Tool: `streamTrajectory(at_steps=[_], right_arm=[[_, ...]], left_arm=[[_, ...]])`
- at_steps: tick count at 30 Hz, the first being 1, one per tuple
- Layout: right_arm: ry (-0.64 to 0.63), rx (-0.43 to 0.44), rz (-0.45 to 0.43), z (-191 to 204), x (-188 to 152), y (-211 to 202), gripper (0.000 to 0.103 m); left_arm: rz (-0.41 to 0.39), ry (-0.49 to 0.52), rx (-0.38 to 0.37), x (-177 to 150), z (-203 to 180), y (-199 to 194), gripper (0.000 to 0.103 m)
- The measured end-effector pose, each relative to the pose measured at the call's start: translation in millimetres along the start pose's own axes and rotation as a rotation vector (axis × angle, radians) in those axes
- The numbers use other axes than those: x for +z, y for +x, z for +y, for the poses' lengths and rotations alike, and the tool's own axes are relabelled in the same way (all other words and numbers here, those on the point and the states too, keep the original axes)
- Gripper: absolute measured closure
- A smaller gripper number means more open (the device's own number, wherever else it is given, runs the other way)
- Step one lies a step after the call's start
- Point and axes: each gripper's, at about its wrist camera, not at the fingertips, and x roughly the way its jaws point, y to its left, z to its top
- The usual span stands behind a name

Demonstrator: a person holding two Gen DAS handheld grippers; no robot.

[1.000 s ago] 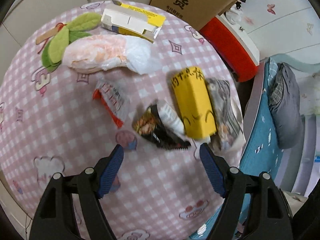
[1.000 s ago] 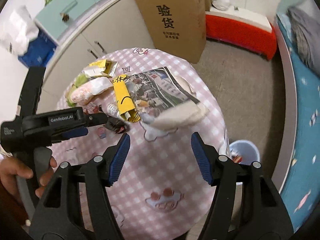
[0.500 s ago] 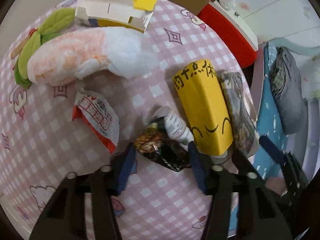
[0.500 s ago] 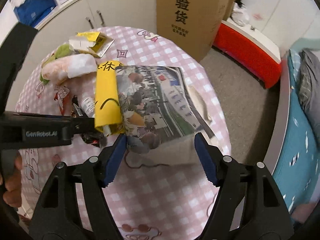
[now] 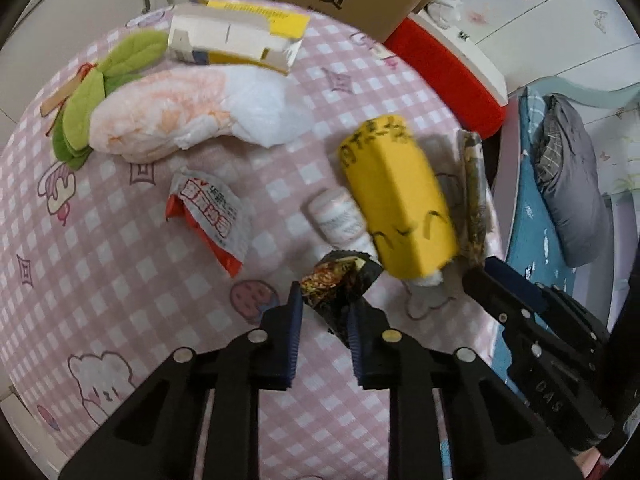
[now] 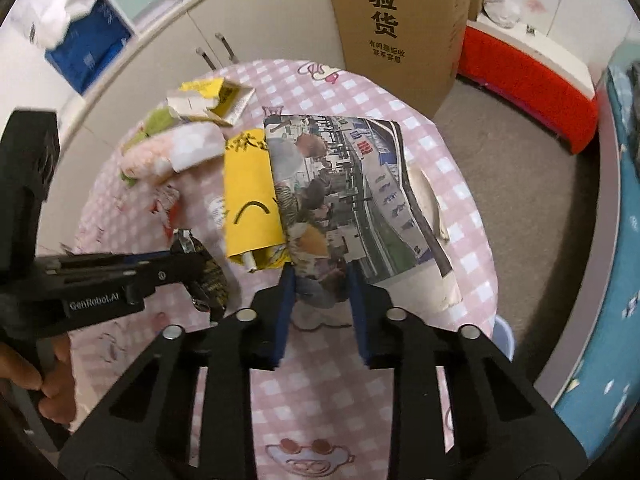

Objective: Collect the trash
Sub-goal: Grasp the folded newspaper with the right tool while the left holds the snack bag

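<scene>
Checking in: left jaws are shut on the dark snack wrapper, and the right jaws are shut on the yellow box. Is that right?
Not quite. The left gripper does pinch the dark snack wrapper, but the right gripper is shut on the near edge of the newspaper, not the yellow box, which lies beside it to the left, ungripped. The right wrist view shows this.

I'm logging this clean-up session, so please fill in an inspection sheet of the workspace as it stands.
Surface: round table with pink checked cloth.
Job's things: dark snack wrapper; printed paper; yellow carton; red-white wrapper; small white bottle; torn yellow-white box; white-orange plastic bag.
Clutter: green plush leaf.
Grippers: left hand-held gripper has just closed on the dark snack wrapper; right hand-held gripper has just closed on the printed paper's near edge.
Cables: nothing seen.
Surroundings: cardboard box, red bench, blue bin, cabinets.
</scene>
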Motion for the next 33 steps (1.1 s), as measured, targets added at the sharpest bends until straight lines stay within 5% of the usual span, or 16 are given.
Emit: streamTrajectory(at_steps=[8, 12, 19, 20, 22, 23, 33], right_arm=[[0.099, 0.108, -0.048, -16.4, -15.2, -37.5, 0.102], [0.15, 0.164, -0.049, -25.5, -30.4, -51.9, 0.102], [0.063, 0.075, -0.083, -10.4, -39.5, -63.2, 0.1], [0.044, 0.053, -0.081, -4.9, -37.9, -60.3, 0.098], [-0.016, -0.012, -0.082, 3.5, -37.7, -54.3, 0.071], [-0.042, -0.04, -0.093, 8.9, -37.0, -51.1, 0.042], [-0.276, -0.29, -0.043, 41.9, -20.1, 22.1, 0.04]], left_arm=[[-0.058, 0.057, -0.015, -20.7, -38.7, -26.5, 0.085], [-0.077, 0.071, -0.017, -33.5, -53.4, -34.8, 0.085], [-0.107, 0.061, 0.009, -44.4, -56.2, -46.2, 0.085], [-0.11, 0.057, 0.013, -43.7, -53.9, -47.5, 0.085], [-0.113, 0.05, 0.019, -40.7, -48.9, -48.2, 0.085], [-0.115, 0.048, 0.022, -39.3, -46.0, -48.5, 0.085], [-0.064, 0.056, 0.046, -16.2, -15.9, -27.8, 0.085]])
